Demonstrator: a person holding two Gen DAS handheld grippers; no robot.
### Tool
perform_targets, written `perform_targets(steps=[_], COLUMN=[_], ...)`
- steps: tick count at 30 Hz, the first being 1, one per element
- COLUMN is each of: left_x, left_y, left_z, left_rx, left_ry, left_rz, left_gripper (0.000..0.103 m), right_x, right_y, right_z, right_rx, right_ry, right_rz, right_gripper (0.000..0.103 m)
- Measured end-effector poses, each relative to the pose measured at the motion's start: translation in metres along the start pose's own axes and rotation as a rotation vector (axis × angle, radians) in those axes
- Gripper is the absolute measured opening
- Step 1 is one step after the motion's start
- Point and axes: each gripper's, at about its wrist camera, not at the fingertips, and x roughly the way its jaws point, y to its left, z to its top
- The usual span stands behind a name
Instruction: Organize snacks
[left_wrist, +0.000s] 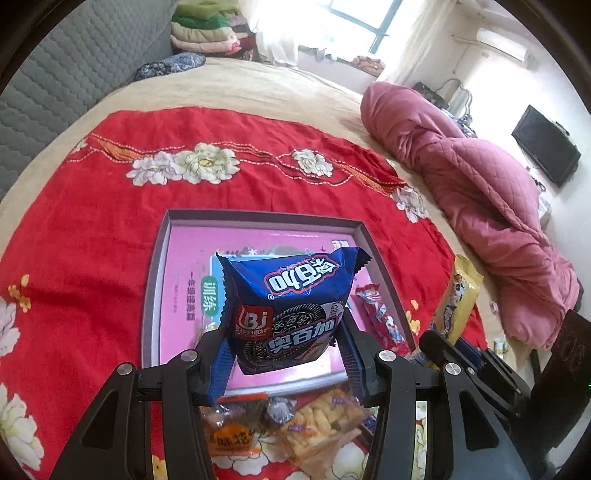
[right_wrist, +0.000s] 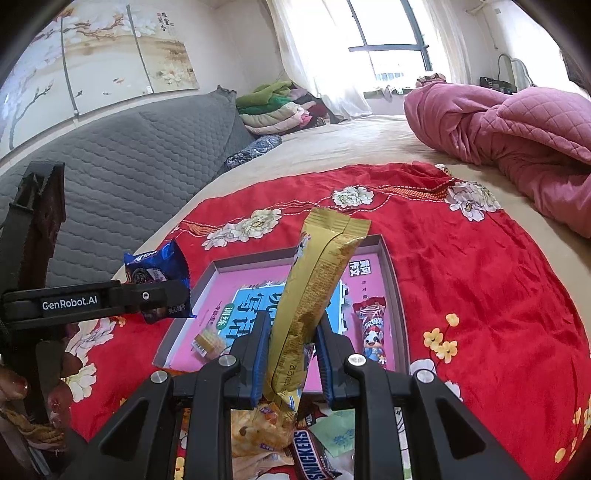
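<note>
**Operator:** Two packets are up at once. My left gripper (left_wrist: 284, 354) is clamped on the blue sandwich-cookie packet (left_wrist: 291, 306), its pads pinching the lower sides. My right gripper (right_wrist: 291, 354) is clamped on the long gold snack bar (right_wrist: 314, 295) near its lower end, so most of the bar stands free above the pads, leaning toward one o'clock.

**Observer:** What worries you from here?

**Operator:** The bar first. I judge that a grip so low on a long, slick wrapper lets it swing or slide out if I tilt the wrist quickly. The cookie packet is puffy foil, so hard pressure could crush the biscuits, and a loose one could let it slip. Both grippers also hang near each other over the same tray, so the packets could knock together as I lower them.

**Observer:** And the tray?

**Operator:** The shallow grey-rimmed tray (left_wrist: 258, 216) with the pink printed floor lies on the red floral cloth (left_wrist: 92, 229), at twelve o'clock from both grippers. Inside, a red candy wrapper (right_wrist: 371, 332) lies along the three o'clock wall, and a small yellow wafer pack (right_wrist: 207, 341) sits near the seven o'clock corner in the right wrist view. The middle is bare.

**Observer:** Anything still loose?

**Operator:** Yes, at six o'clock, outside the tray: a Snickers bar (right_wrist: 312, 458) and clear bags of yellow crackers (left_wrist: 325, 421).
</note>
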Motion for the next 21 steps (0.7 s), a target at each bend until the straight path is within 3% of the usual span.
perform_targets(steps=[21], left_x=[0.043], left_y=[0.019], left_z=[-0.005], left_rx=[-0.04], left_ry=[0.061], left_rz=[-0.085], left_gripper=[0.053], right_x=[0.023], right_y=[0.006], right_z=[0.017], right_rx=[-0.014], right_ry=[0.036], right_rz=[-0.075], right_gripper=[0.024])
